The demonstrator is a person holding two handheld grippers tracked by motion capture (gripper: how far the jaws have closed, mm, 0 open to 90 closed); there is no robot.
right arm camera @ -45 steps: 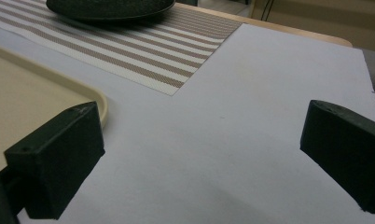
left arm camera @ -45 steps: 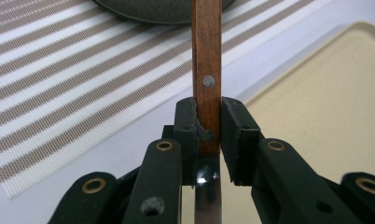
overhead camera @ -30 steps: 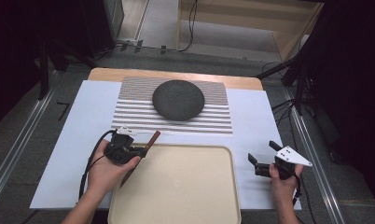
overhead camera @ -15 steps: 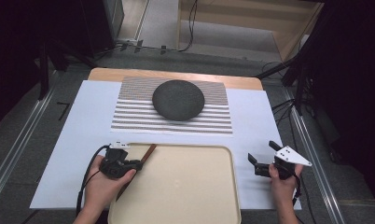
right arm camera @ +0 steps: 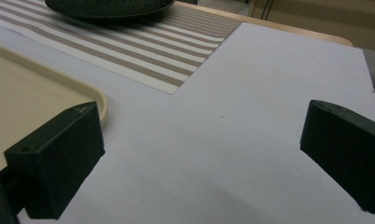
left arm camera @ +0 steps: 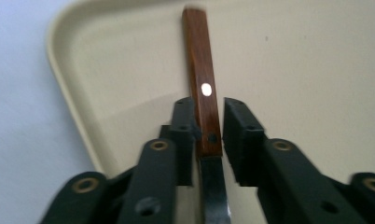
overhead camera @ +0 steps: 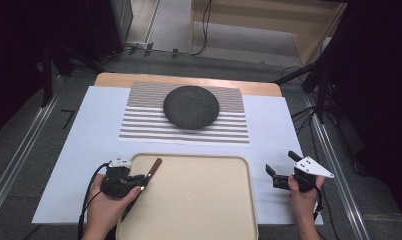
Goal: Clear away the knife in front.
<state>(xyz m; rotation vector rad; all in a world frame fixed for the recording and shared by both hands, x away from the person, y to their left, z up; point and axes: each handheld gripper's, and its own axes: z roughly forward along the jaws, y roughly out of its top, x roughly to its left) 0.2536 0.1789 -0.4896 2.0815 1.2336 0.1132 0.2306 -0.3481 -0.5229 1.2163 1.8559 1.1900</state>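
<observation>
Left gripper (left arm camera: pixel 208 135): in my left hand, at the bottom of the left gripper view; its jaws are narrowed around a knife, one pad on each flat side of the handle, a sliver of gap showing on the right side.
Knife (left arm camera: pixel 202 88): wooden handle with a bright rivet running up the middle of that view, dark blade coming back toward me at the bottom edge; in the high view it lies slanted over the tray's left rim, lower left of the frame (overhead camera: pixel 150 170).
Hold point: I have it at the handle's blade end, just past the lower rivet; that looks to me the right place, near the balance and clear of the edge.
Handling: I judge it light, stiff and thin; the smooth wood may twist or slip between the pads if I tilt it, and the blade is the part to keep away from my hand.
Tray (overhead camera: pixel 199 200): beige, bare, bottom centre of the high view; the knife handle hangs over its inside corner.
Right gripper (overhead camera: pixel 281 177): lower right of the high view, jaws spread wide, holding nothing, over the white sheet (right arm camera: pixel 251 121).
Striped mat (overhead camera: pixel 139 122): beyond the tray, middle of the frame.
Dark plate (overhead camera: pixel 191 106): on the mat, farthest off.
</observation>
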